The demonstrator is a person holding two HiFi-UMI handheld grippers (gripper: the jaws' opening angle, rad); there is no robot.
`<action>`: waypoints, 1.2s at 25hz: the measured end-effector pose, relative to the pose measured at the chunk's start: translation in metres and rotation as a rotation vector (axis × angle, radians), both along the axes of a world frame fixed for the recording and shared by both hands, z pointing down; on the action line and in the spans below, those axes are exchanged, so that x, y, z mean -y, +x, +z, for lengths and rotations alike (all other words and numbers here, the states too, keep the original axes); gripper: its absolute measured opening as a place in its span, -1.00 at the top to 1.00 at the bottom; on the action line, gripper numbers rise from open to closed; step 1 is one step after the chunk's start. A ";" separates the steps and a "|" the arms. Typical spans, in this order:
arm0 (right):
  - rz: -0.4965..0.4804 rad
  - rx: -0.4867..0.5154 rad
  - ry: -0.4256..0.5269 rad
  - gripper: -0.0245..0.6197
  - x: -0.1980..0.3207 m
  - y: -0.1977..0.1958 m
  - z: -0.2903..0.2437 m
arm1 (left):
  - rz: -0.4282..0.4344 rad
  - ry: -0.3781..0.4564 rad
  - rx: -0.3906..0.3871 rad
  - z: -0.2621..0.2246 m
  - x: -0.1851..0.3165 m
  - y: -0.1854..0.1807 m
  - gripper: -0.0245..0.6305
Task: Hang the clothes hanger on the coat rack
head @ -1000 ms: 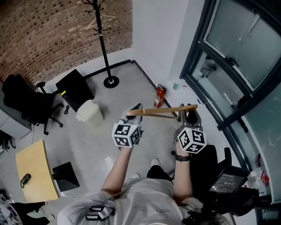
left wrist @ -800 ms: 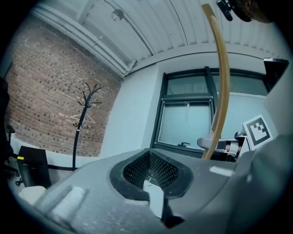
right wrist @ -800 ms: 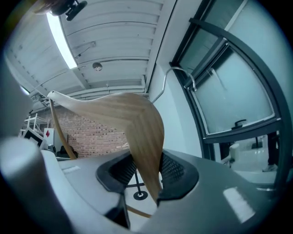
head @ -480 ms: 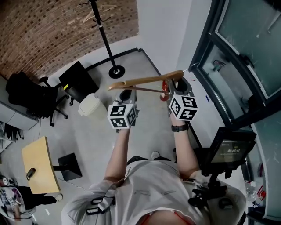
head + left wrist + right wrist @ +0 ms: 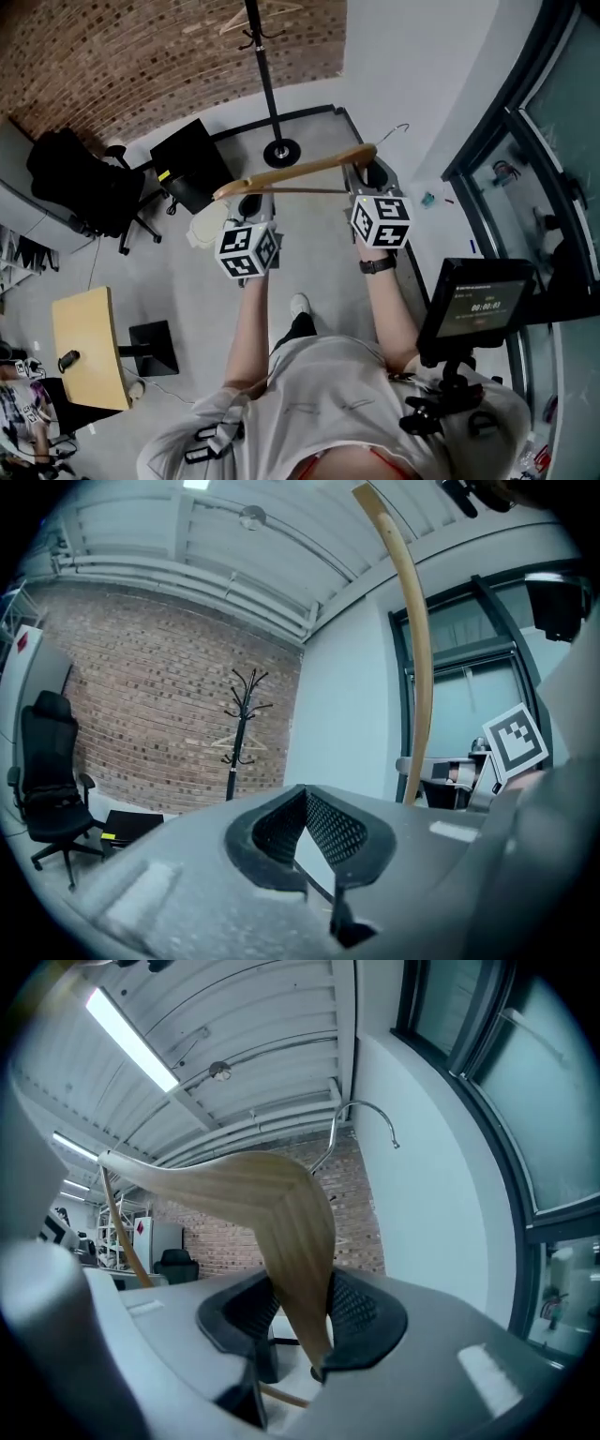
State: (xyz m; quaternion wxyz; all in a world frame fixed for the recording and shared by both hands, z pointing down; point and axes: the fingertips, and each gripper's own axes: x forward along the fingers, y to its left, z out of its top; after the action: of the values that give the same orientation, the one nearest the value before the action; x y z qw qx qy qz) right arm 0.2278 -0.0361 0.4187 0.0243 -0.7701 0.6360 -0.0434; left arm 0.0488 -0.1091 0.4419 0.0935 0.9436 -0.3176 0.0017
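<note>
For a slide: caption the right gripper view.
Right hand-held gripper shut on a wooden clothes hanger, metal hook up.

Coat rack (image 5: pixel 265 75) top cropped by head view's edge, far beyond fingers. Clothes hanger (image 5: pixel 419 667) lower end hidden behind left gripper (image 5: pixel 305 803) body, right of fingers.

Bright even indoor light; ceiling strip lamp (image 5: pixel 131 1040) glares; fisheye edges vignetted; near jaws soft.
</note>
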 end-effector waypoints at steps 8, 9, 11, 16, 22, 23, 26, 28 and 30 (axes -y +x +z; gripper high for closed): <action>0.007 -0.017 0.020 0.50 0.111 0.013 -0.020 | 0.025 0.002 -0.024 -0.014 0.110 0.016 0.92; 0.009 -0.014 0.026 0.50 0.117 0.013 -0.023 | 0.037 0.004 -0.025 -0.016 0.117 0.018 0.92; 0.009 -0.009 0.032 0.50 0.131 0.014 -0.022 | 0.064 0.008 -0.030 -0.015 0.129 0.022 0.92; 0.008 0.001 0.009 0.50 0.171 0.033 -0.005 | 0.078 0.014 -0.046 -0.012 0.169 0.043 0.93; 0.015 0.021 0.014 0.50 0.217 0.092 0.009 | 0.036 0.009 -0.041 0.000 0.224 0.088 0.93; 0.013 0.023 0.019 0.50 0.228 0.104 0.009 | 0.022 0.011 -0.030 0.002 0.235 0.097 0.92; 0.014 0.025 0.032 0.50 0.262 0.142 0.006 | -0.003 0.025 0.015 0.002 0.268 0.129 0.92; 0.017 0.003 0.039 0.50 0.281 0.168 -0.001 | -0.014 0.034 0.014 -0.003 0.288 0.152 0.92; 0.011 -0.019 0.048 0.50 0.299 0.192 -0.006 | -0.034 0.043 0.006 -0.007 0.307 0.173 0.92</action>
State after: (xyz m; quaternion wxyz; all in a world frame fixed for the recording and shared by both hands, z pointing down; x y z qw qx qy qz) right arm 0.4197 -0.3346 0.4127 0.0367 -0.7732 0.6328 -0.0207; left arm 0.2218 -0.4162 0.4348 0.0723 0.9399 -0.3337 -0.0037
